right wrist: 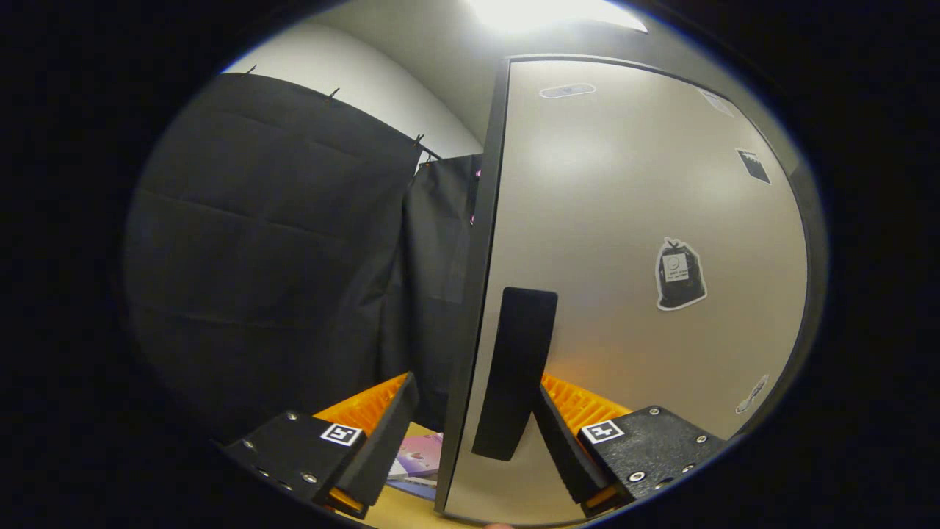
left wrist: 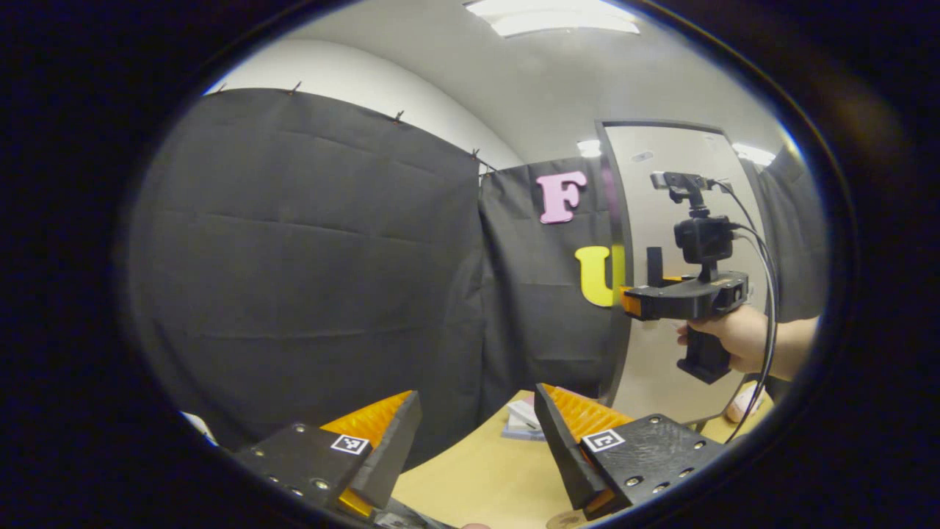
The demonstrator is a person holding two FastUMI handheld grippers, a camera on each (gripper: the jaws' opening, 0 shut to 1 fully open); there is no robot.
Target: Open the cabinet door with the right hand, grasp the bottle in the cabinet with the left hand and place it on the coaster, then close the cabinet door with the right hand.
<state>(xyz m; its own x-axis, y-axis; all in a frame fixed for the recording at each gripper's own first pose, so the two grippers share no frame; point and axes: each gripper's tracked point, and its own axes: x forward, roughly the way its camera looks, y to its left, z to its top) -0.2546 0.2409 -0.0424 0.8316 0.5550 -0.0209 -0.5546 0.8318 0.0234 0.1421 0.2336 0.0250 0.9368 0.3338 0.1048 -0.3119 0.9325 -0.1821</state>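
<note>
Cabinet door (right wrist: 624, 242) filled the right half of the right gripper view, its dark handle (right wrist: 514, 371) upright at lower centre. Right gripper (right wrist: 474, 430) stood spread, the door's edge and handle between its fingers, the right finger just beside the handle; contact unclear. Left gripper (left wrist: 477, 441) hung spread over the wooden table (left wrist: 485, 470), holding nothing. At right of the left gripper view, a hand (left wrist: 738, 338) held the right gripper against the door.

No readable text, brand or number stands anywhere. The pale grey cabinet door (right wrist: 631, 242) carries a black bag-shaped sticker (right wrist: 679, 274) near its right edge, its small white label too blurred to read. Each claw bears square black-and-white coded markers (right wrist: 341, 434).
</note>
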